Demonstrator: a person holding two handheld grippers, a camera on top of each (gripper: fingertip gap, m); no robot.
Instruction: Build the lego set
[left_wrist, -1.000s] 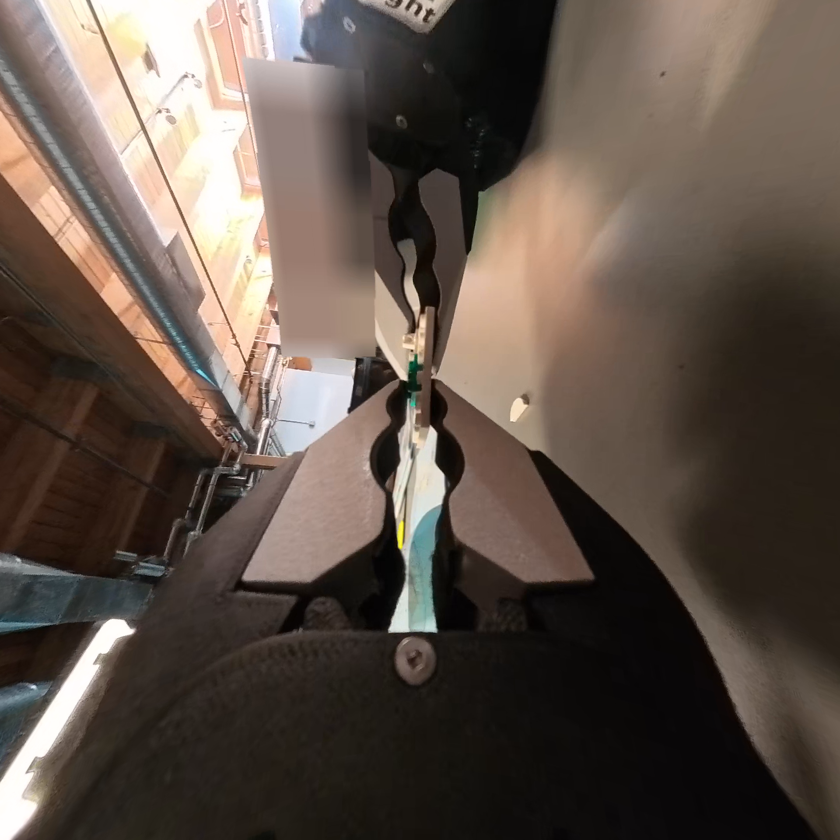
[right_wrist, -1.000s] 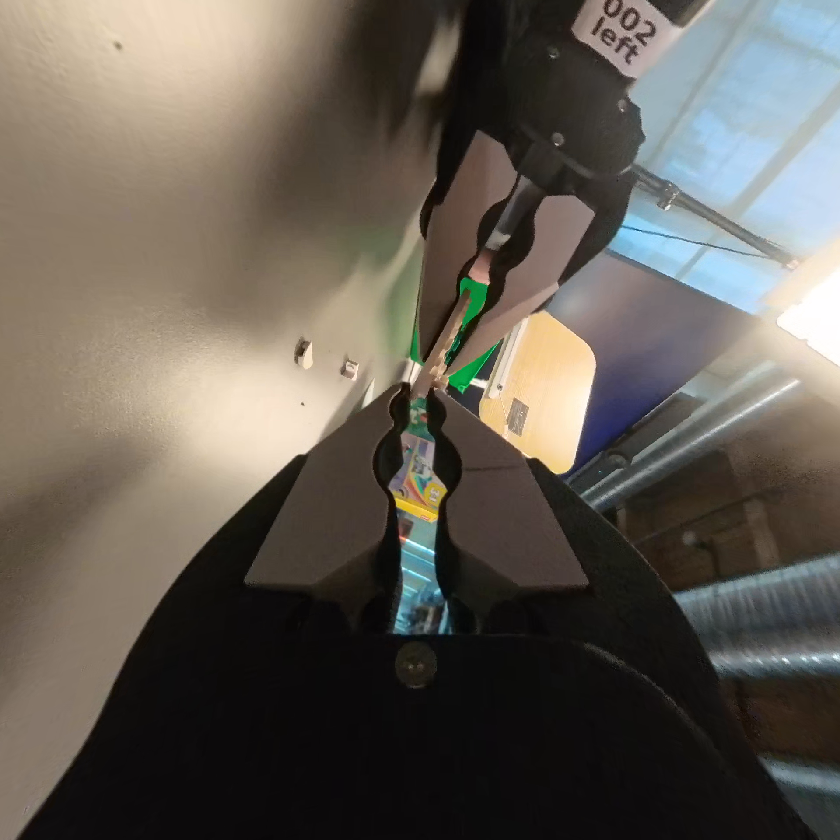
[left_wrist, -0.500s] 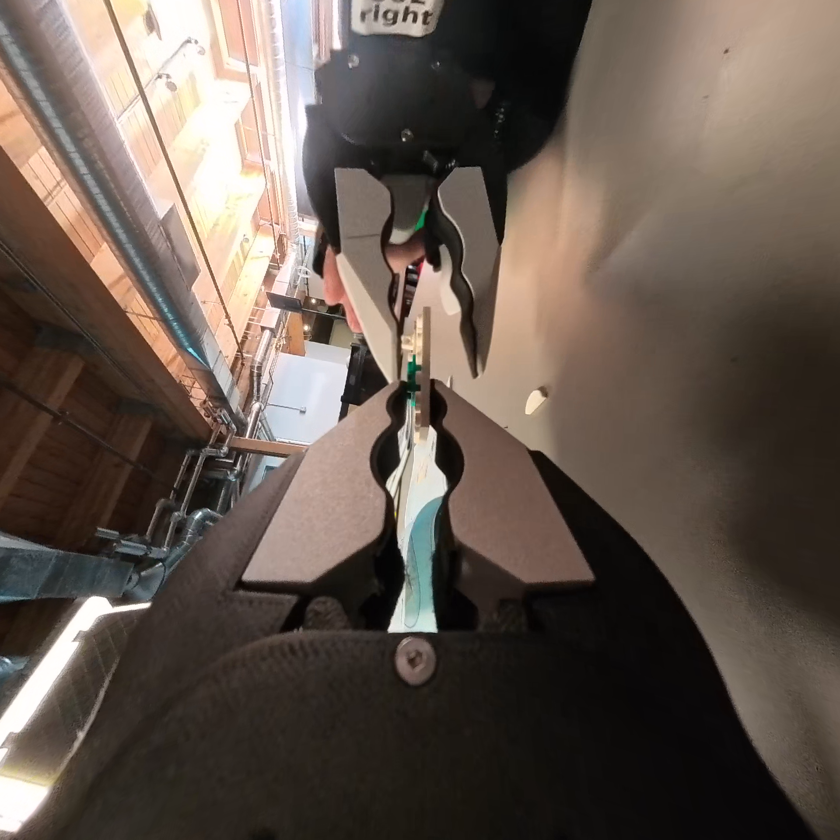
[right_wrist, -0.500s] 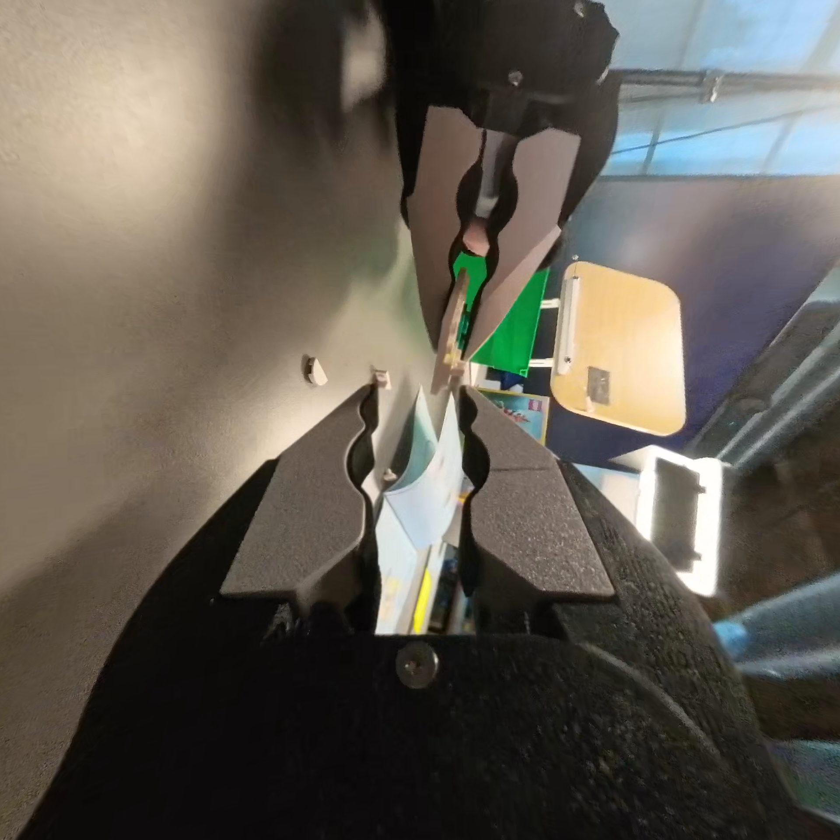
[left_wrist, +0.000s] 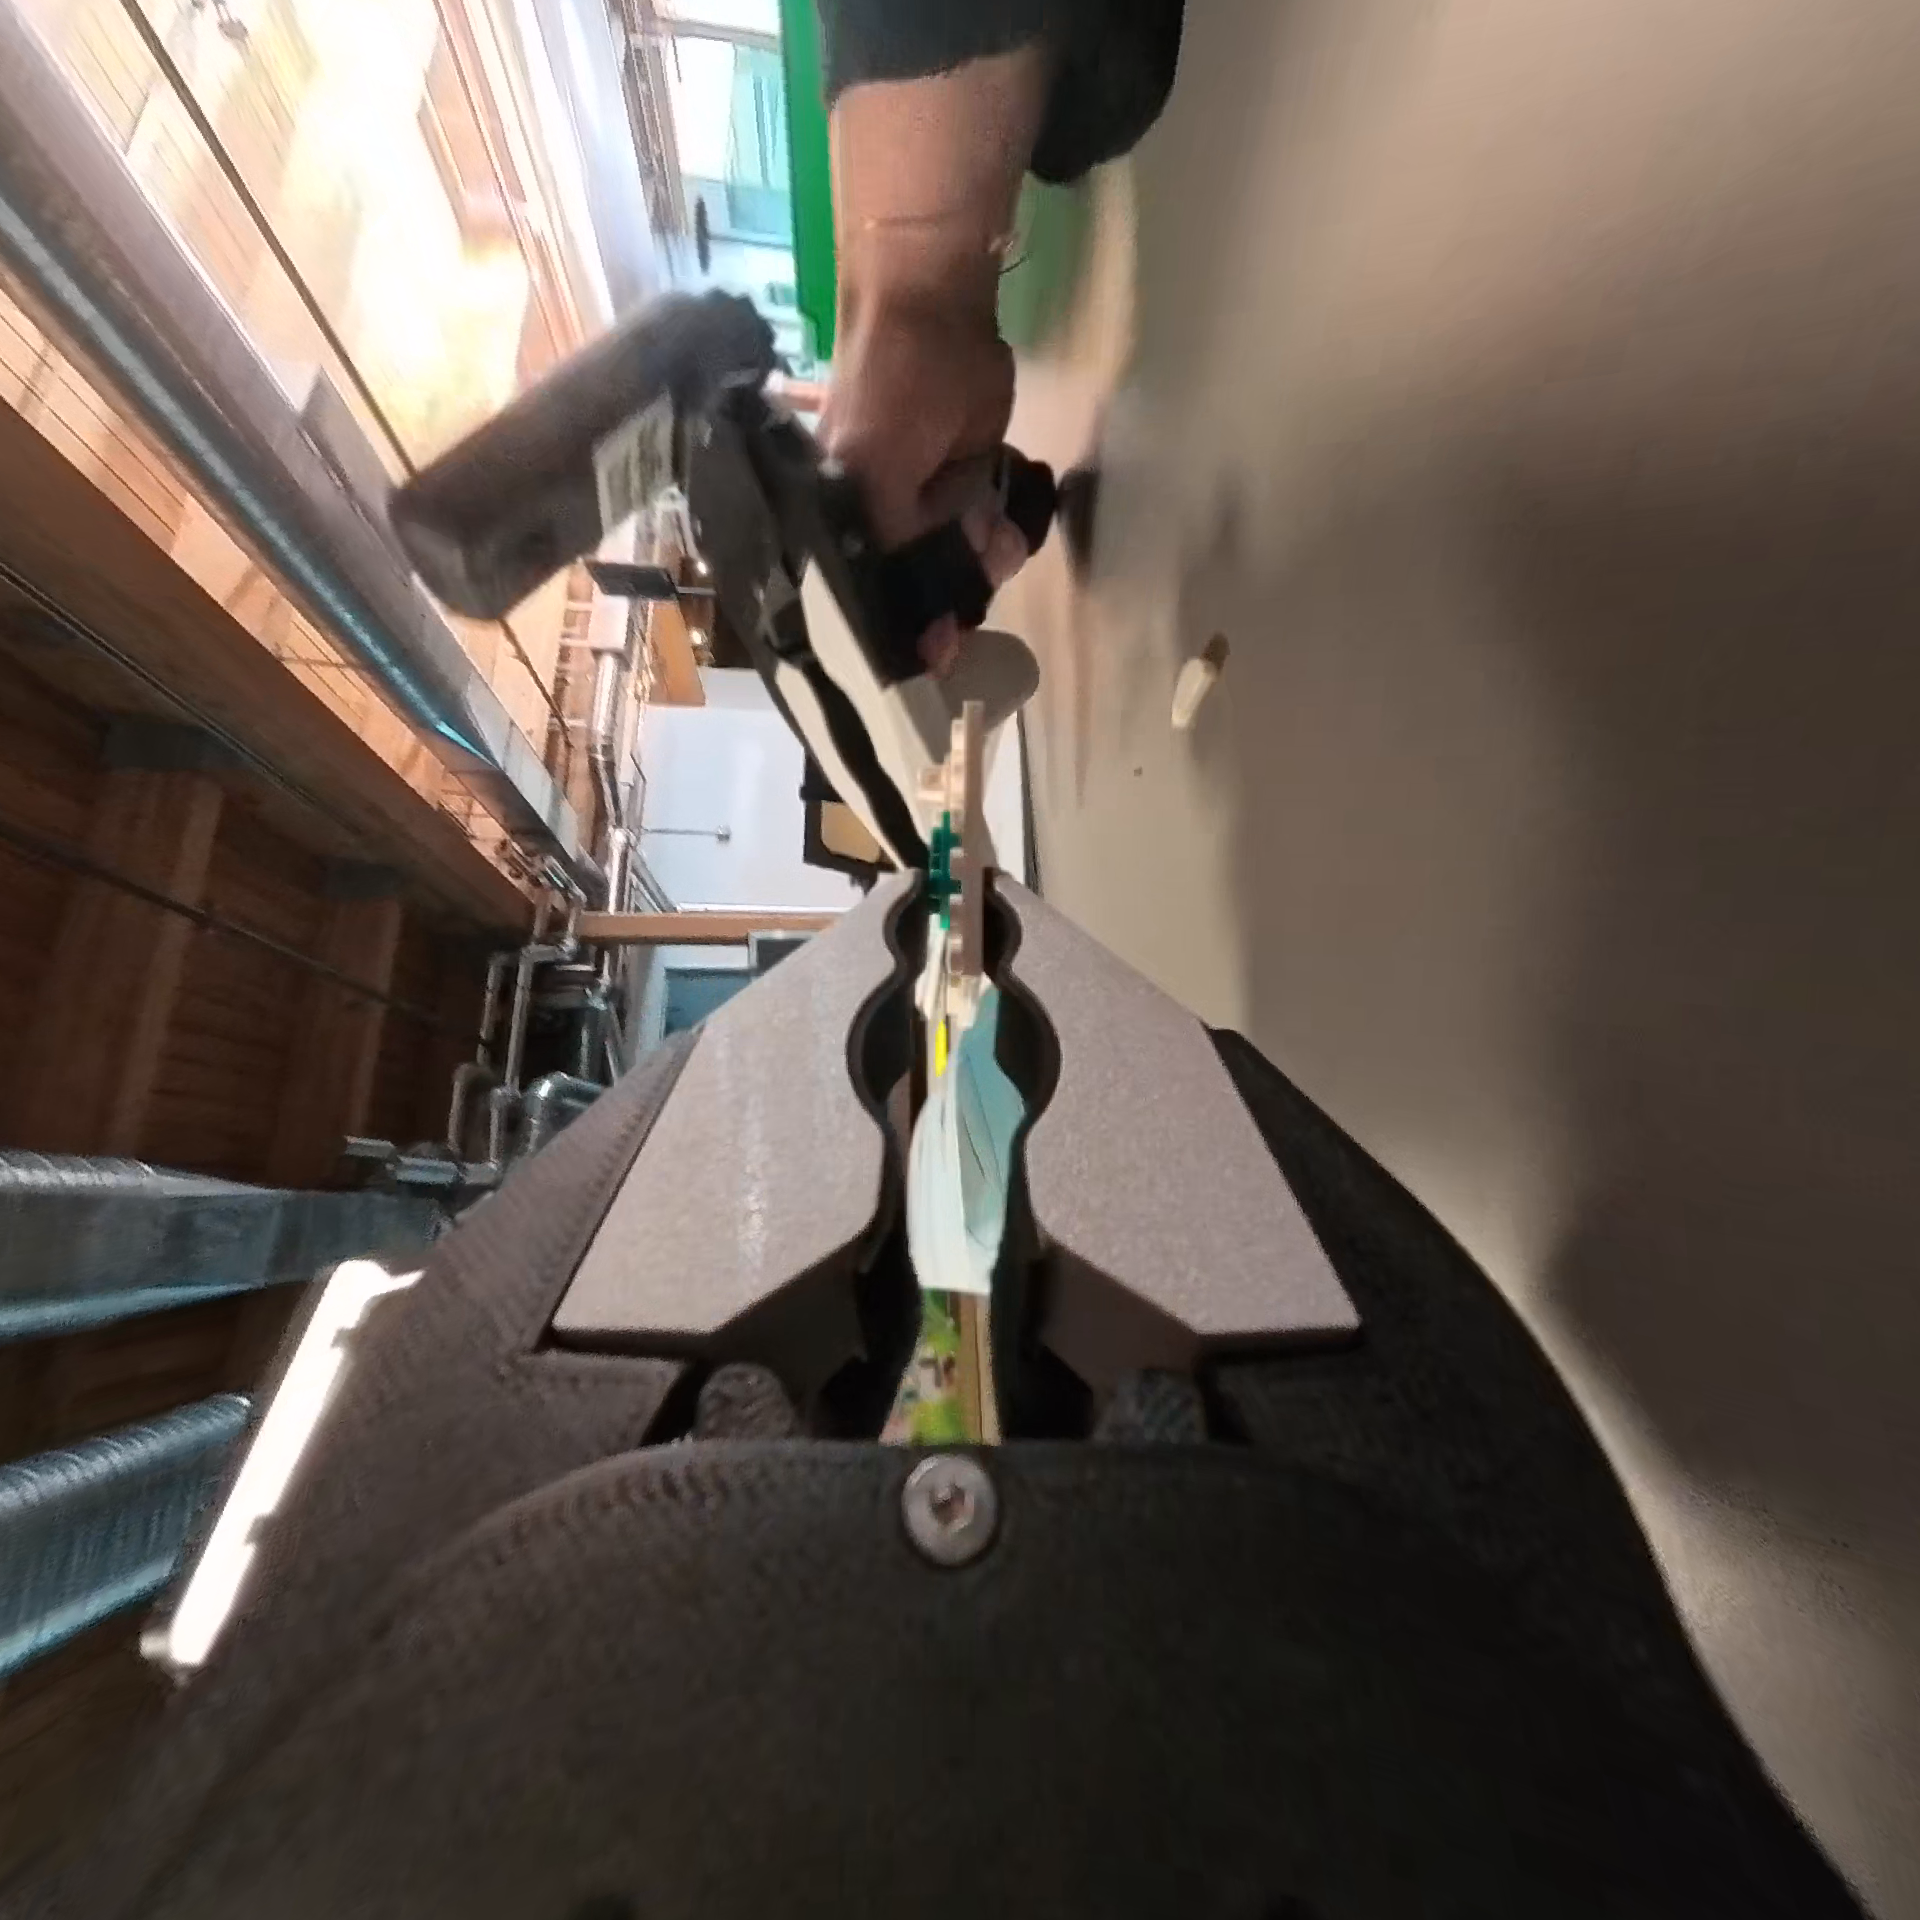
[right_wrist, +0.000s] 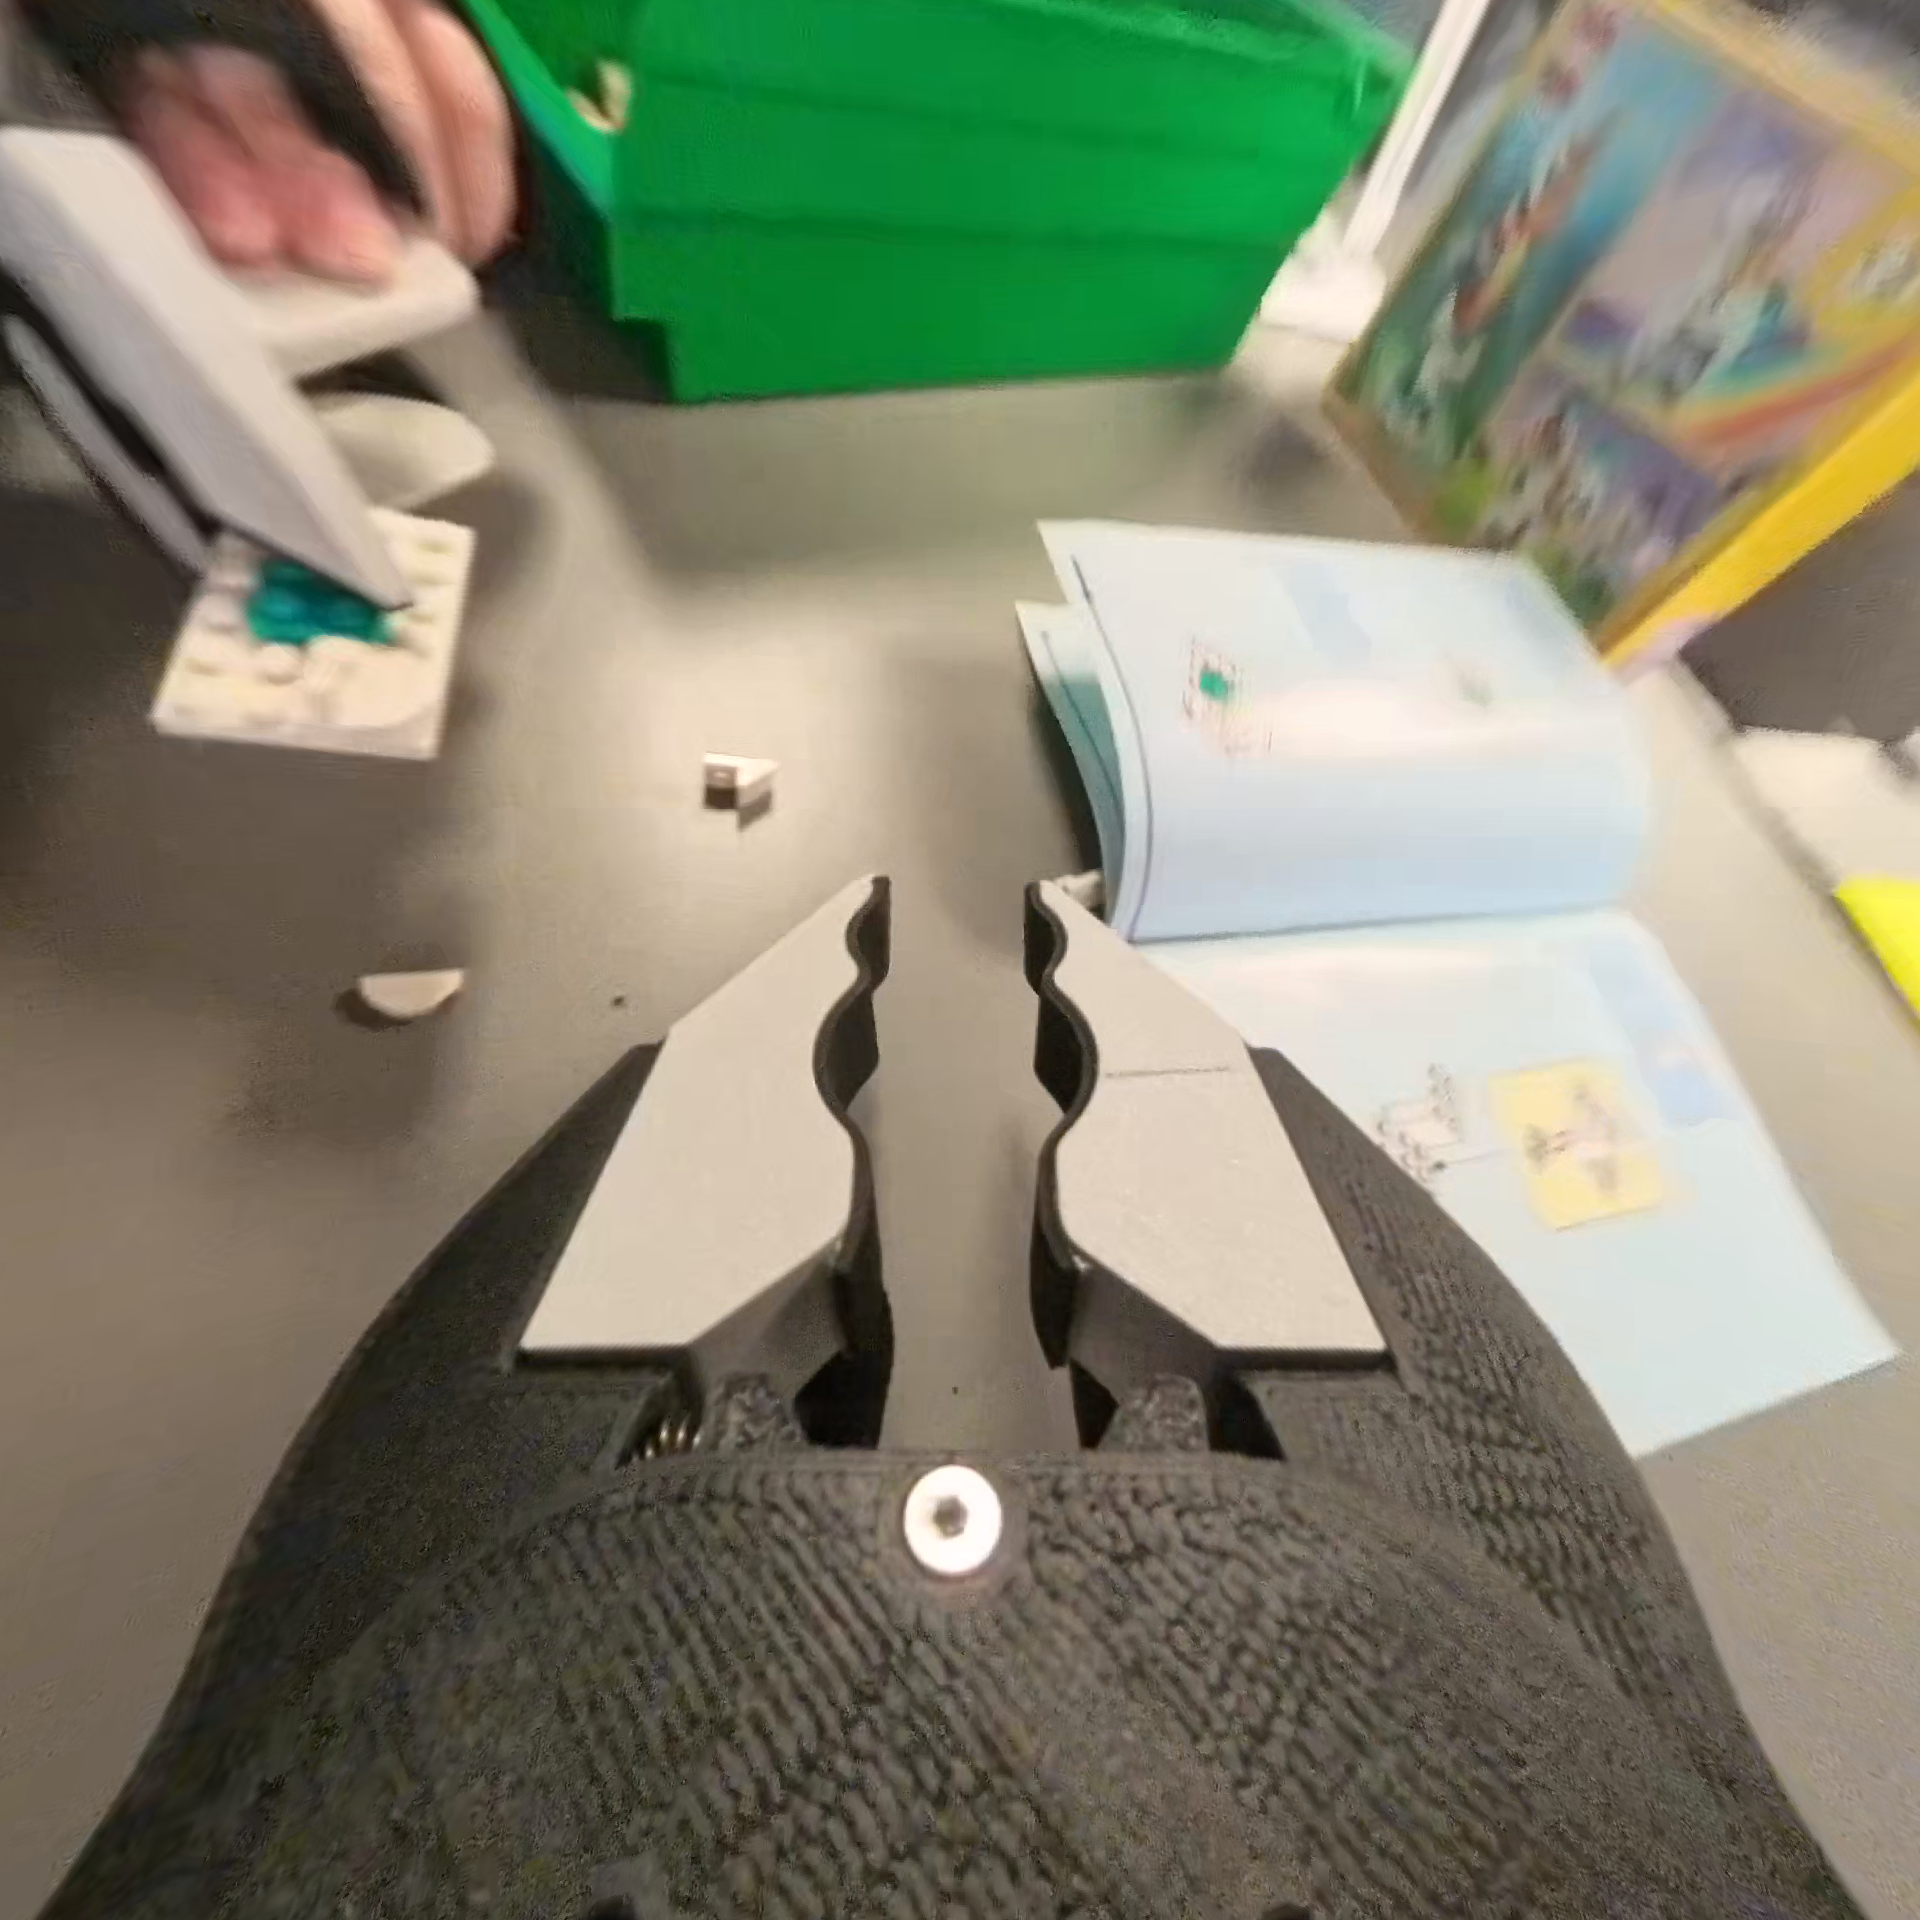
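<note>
My left gripper (left_wrist: 956, 883) is shut on a white lego plate (left_wrist: 971, 790) with a teal piece (left_wrist: 943, 847) on it, held edge-on above the table. In the right wrist view the same plate (right_wrist: 312, 644) with the teal piece (right_wrist: 301, 613) hangs from the left gripper's fingers (right_wrist: 208, 416) at the far left. My right gripper (right_wrist: 956, 894) is open and empty, low over the grey table (right_wrist: 623, 623). A small white brick (right_wrist: 738, 779) lies just ahead of it. A half-round white piece (right_wrist: 407, 992) lies to its left.
An open pale-blue instruction booklet (right_wrist: 1382, 831) lies right of the right gripper. A green bin (right_wrist: 935, 197) stands at the back, and a colourful lego box (right_wrist: 1662, 291) at the back right. A person's hand (left_wrist: 914, 416) holds the right gripper in the left wrist view. Across from one pair of fingers to the other is roughly 10 cm. My right gripper's tips are some 6 cm from the small white brick (right_wrist: 738, 779).
The right gripper has opened, let go of the plate and swung away to face down at the table. The left gripper still holds the plate.
</note>
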